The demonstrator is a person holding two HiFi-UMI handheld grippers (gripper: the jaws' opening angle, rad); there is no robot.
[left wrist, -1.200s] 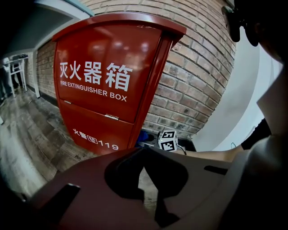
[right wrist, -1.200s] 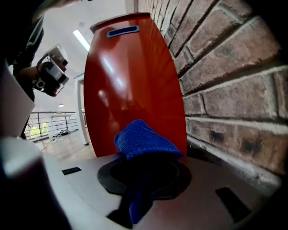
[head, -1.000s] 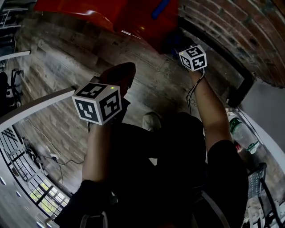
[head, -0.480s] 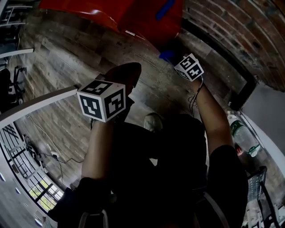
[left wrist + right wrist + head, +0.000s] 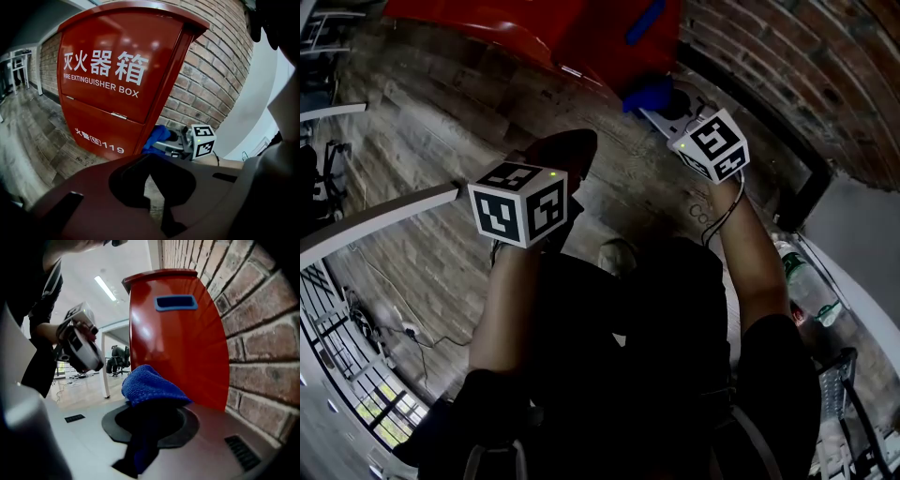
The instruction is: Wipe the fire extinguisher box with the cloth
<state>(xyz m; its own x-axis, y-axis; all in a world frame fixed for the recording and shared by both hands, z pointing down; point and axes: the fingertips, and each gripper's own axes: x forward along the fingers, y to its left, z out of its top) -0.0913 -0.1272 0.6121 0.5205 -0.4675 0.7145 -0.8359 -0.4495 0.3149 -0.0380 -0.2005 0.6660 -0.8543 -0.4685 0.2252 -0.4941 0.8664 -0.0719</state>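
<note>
Two tongs: right tongs (image 5: pixel 149 425) clamped on the blue cloth (image 5: pixel 151 385), now pulled back a little, low by the side of the box (image 5: pixel 173 333), contact unclear. Meanwhile left tongs (image 5: pixel 151 176) pinched empty, further from the box. Probably between wiping strokes.

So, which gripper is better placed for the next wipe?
Right. The right gripper grips the blue microfibre cloth, close beside the red metal fire extinguisher box; the left gripper is shut on nothing and sits farther back.
</note>
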